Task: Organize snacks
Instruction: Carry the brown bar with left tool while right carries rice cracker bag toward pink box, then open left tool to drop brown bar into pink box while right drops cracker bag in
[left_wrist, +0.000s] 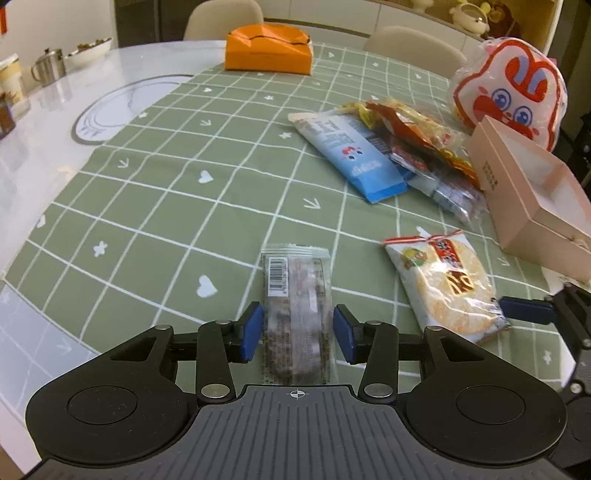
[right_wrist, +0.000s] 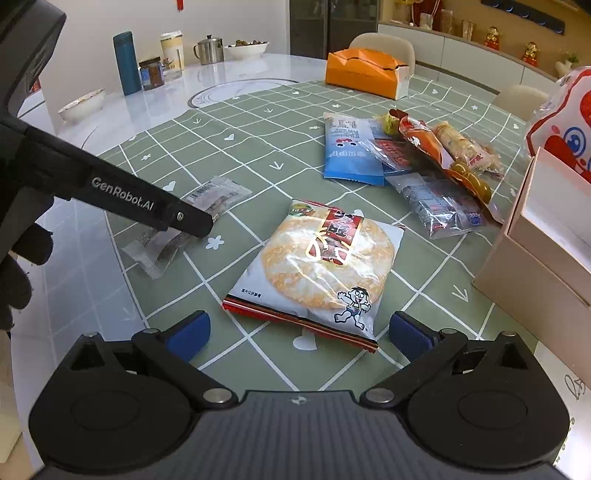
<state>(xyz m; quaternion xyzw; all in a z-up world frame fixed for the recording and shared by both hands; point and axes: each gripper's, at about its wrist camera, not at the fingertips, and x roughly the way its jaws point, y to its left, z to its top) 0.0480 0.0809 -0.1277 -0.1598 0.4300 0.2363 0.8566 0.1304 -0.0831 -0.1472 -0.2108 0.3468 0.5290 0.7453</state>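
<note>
My left gripper is open, with its blue pads on either side of a small clear snack packet with a barcode that lies on the green checked cloth. The packet also shows in the right wrist view, partly under the left gripper's finger. My right gripper is open wide, just in front of a rice cracker packet, which also shows in the left wrist view. One right fingertip touches or nearly touches that packet. A pink open box stands at the right.
A pile of snacks, with a blue packet and an orange one, lies beyond. An orange box sits at the far side. A cartoon bag stands behind the pink box. Cups, jars and bowls stand on the marble table.
</note>
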